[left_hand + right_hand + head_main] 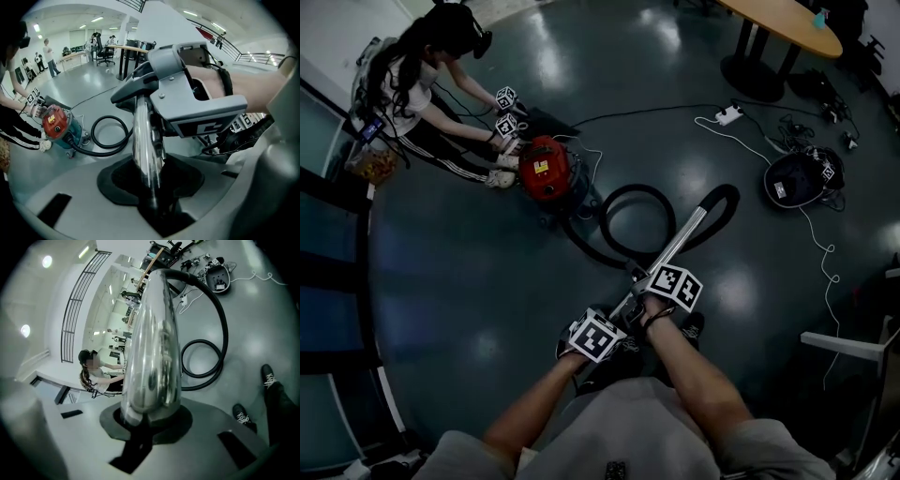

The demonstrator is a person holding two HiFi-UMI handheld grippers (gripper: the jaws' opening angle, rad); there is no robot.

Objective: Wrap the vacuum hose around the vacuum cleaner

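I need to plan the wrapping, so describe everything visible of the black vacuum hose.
The vacuum hose is black and looks flexible. One end joins the red vacuum cleaner. From there it lies on the dark floor, curls into one full loop, then bends into the shiny metal tube. None of it is wrapped around the cleaner. The left claw and right claw clamp the tube, not the hose.

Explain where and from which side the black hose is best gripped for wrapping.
Probably the hose at its arched stretch next to the metal tube, from above: held up there, it clears the floor, while the coil near the vacuum cleaner lies flat.
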